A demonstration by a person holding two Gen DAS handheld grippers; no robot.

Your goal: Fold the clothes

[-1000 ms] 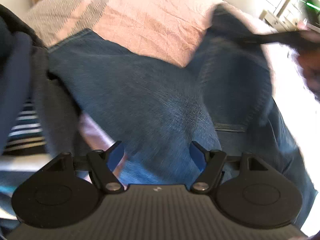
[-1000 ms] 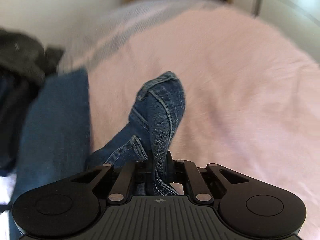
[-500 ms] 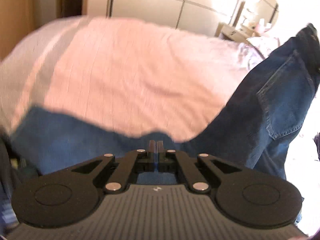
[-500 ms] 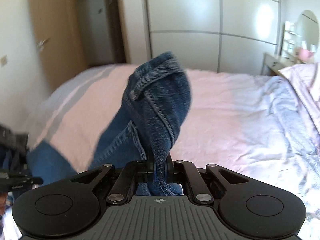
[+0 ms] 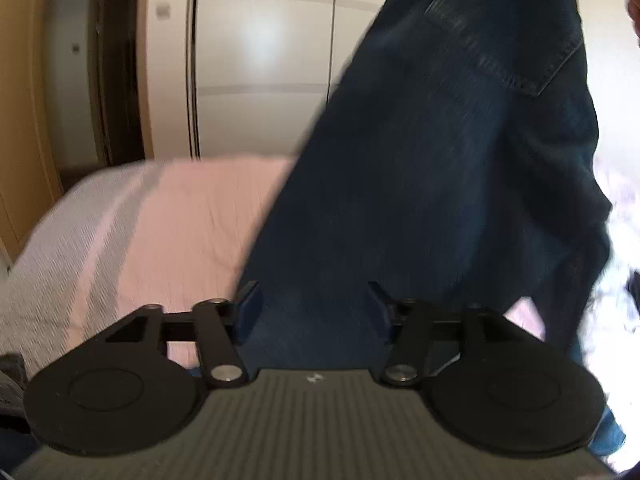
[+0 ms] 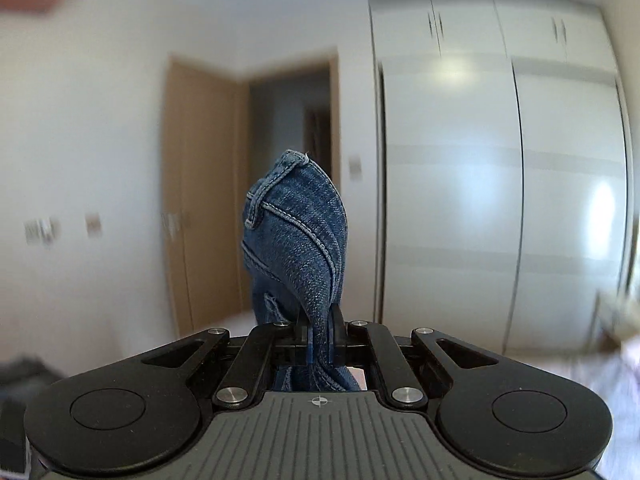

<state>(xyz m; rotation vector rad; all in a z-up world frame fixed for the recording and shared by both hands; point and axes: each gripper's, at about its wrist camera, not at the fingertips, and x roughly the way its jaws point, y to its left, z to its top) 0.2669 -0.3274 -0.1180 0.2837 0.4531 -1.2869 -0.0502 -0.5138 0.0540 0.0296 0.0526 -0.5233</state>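
A pair of dark blue jeans (image 5: pixel 440 160) hangs in the air above the pink bed (image 5: pixel 160 220), with a back pocket showing near the top right. My left gripper (image 5: pixel 314 306) is open low against the hanging denim, and the cloth lies in front of and between its blue pads (image 5: pixel 250 308). In the right wrist view my right gripper (image 6: pixel 320 332) is shut on a bunched, stitched edge of the jeans (image 6: pixel 296 240), which sticks up past the fingers. Where the jeans end below is hidden.
White wardrobe doors (image 5: pixel 260 60) stand behind the bed, also seen as the wardrobe (image 6: pixel 500 200) in the right wrist view. A wooden door (image 6: pixel 200 200) stands open to a dark hallway. Dark clothing (image 5: pixel 8 380) lies at the lower left.
My right gripper has lifted the jeans high, so its view swung from the bed to the wall and wardrobe. My left gripper, shut half a second ago, now stands open against the hanging denim.
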